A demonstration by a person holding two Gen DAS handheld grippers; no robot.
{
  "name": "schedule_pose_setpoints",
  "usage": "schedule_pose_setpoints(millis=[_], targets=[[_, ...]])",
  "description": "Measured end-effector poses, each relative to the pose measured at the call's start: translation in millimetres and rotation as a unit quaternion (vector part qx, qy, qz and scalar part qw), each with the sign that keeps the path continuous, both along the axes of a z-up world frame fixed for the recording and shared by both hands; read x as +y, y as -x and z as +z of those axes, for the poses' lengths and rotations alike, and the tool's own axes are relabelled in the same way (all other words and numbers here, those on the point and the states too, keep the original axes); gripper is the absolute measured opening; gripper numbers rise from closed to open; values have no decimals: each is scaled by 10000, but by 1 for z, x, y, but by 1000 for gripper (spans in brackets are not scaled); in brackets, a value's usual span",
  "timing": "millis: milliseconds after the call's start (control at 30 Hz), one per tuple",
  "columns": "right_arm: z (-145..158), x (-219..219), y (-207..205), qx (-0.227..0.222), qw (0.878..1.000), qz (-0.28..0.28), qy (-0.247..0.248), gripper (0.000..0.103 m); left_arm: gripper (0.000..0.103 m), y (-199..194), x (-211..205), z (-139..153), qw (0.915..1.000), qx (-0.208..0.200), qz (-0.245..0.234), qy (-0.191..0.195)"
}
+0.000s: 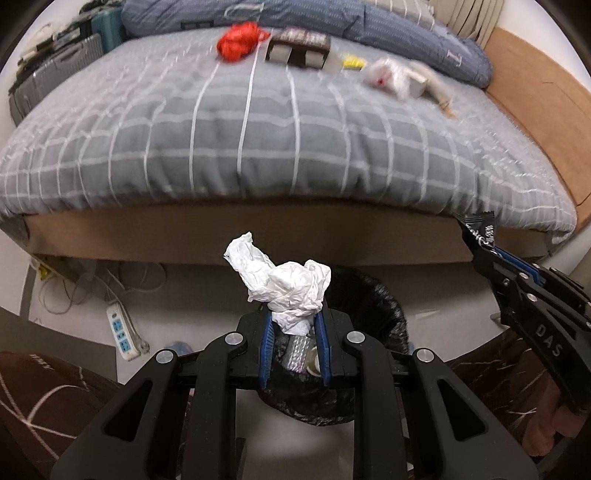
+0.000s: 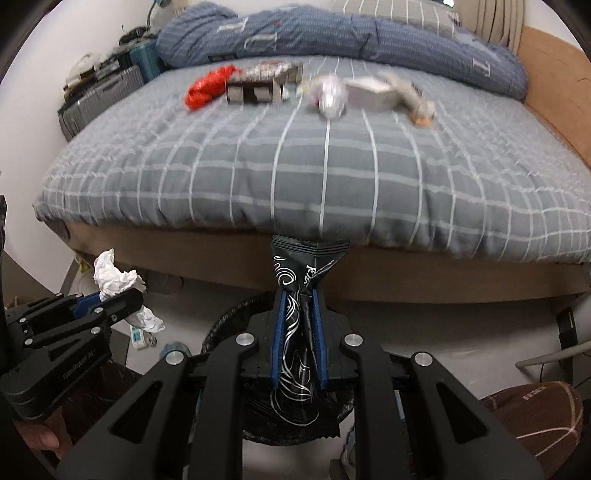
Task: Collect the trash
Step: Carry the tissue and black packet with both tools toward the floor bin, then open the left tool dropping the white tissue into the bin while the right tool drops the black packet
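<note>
My left gripper (image 1: 294, 321) is shut on a crumpled white tissue (image 1: 284, 280) and hangs over a bin lined with a black bag (image 1: 380, 302) on the floor by the bed. My right gripper (image 2: 300, 295) is shut on a black snack wrapper (image 2: 304, 266) with silver swirls, above the same bin (image 2: 229, 325). Each gripper shows in the other's view: the right gripper (image 1: 476, 230) at the right edge, the left gripper (image 2: 110, 295) at the lower left with the tissue (image 2: 114, 280). On the bed lie a red bag (image 1: 238, 40), a dark box (image 1: 297, 48) and clear plastic (image 1: 393, 75).
The bed with a grey checked sheet (image 1: 280, 140) fills the upper half, a blue duvet (image 2: 332, 33) at its far side. A power strip (image 1: 122, 332) and cables lie on the floor at left. Suitcases (image 2: 99, 96) stand beside the bed. A slippered foot (image 2: 535, 413) is at lower right.
</note>
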State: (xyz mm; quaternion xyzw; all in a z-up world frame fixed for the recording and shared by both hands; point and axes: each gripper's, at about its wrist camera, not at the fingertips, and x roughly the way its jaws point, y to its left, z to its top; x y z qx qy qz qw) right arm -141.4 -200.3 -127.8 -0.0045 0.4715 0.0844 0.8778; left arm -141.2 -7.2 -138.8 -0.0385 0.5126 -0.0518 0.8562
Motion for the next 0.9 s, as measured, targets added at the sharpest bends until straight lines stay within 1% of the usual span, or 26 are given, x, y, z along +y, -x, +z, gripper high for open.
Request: schedule_pose_setpoints(millis=[33, 100, 200, 267, 333, 467, 533, 667, 733, 767, 833, 900], targets=[[-7, 1, -2, 93, 10000, 2, -18, 14, 19, -2, 1, -8, 10000, 65, 0, -3], [-24, 2, -5, 303, 9995, 18, -22, 14, 19, -5, 0, -22, 9998, 149, -34, -134], [-42, 4, -9, 499, 9987, 40, 12, 14, 19, -12, 0, -39, 9994, 329, -50, -72], [-51, 5, -13, 604, 9982, 53, 35, 14, 19, -17, 1, -48, 9991, 403, -60, -103], [-61, 8, -18, 697, 9975, 58, 62, 17, 19, -24, 4, -58, 9986, 522, -17, -77], [-77, 15, -25, 892, 9959, 84, 100, 20, 19, -31, 10, -69, 9977, 673, 54, -10], [-82, 20, -28, 932, 9955, 119, 114, 26, 19, -32, 13, -72, 9974, 715, 83, -17], [-91, 30, -31, 1037, 9943, 217, 115, 32, 19, -33, 19, -78, 9968, 782, 156, -30], [-93, 32, -33, 1027, 9943, 232, 140, 39, 19, -33, 21, -79, 9966, 795, 186, -66], [-94, 32, -33, 1010, 9945, 254, 134, 40, 19, -34, 21, -80, 9966, 796, 189, -73], [-93, 32, -33, 965, 9949, 243, 172, 50, 19, -36, 18, -80, 9966, 799, 171, -64], [-92, 30, -32, 912, 9954, 219, 171, 56, 19, -36, 13, -80, 9969, 780, 121, -71]])
